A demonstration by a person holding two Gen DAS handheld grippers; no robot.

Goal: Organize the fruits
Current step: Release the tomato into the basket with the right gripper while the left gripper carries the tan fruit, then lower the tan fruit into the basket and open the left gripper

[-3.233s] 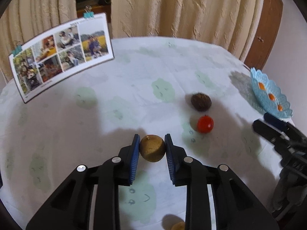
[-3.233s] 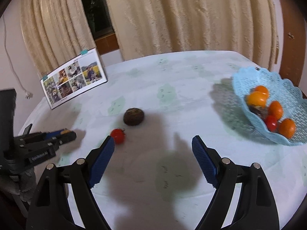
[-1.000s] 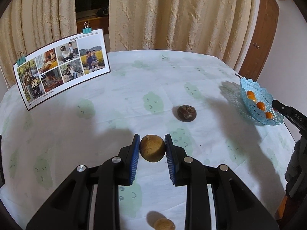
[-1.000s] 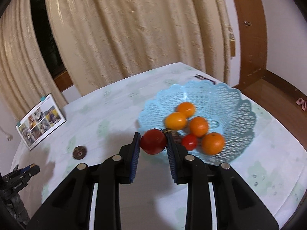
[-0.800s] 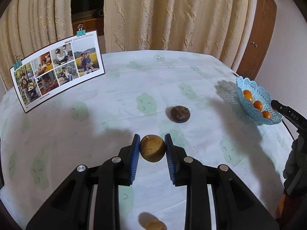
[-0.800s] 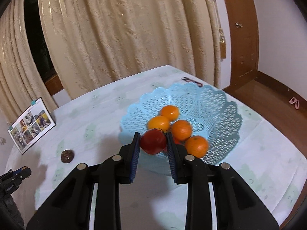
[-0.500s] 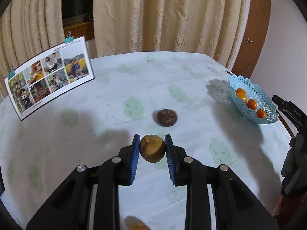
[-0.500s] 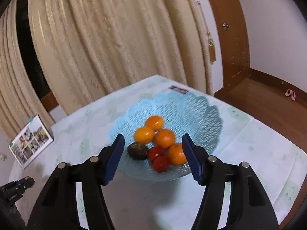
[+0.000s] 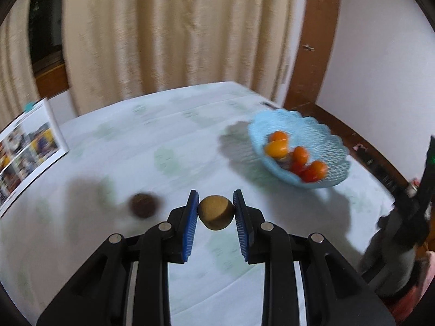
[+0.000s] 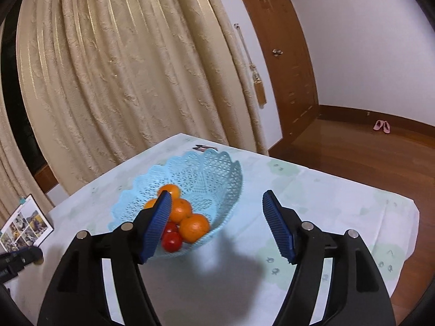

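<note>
My left gripper [image 9: 215, 212] is shut on a round yellow-brown fruit [image 9: 215, 216] and holds it above the table. A dark brown fruit [image 9: 143, 205] lies on the tablecloth to its left. The light blue lattice basket [image 9: 334, 146] stands to the right with several oranges and red tomatoes inside. In the right wrist view my right gripper [image 10: 217, 214] is open and empty, raised above the near side of the basket [image 10: 217, 171], where oranges [image 10: 194, 227] and a red tomato [image 10: 171, 241] show. The left gripper shows at the far left edge of the right wrist view [image 10: 16, 258].
A photo board [image 9: 24, 146] stands at the table's left rear. Cream curtains [image 10: 122, 68] hang behind the table. The table's right edge [image 10: 407, 209] drops to a wooden floor. The right gripper's body [image 9: 407, 217] is at the right of the left wrist view.
My right gripper opened and let the red tomato go into the basket, then rose. My left gripper swung right toward the basket with the yellow-brown fruit held.
</note>
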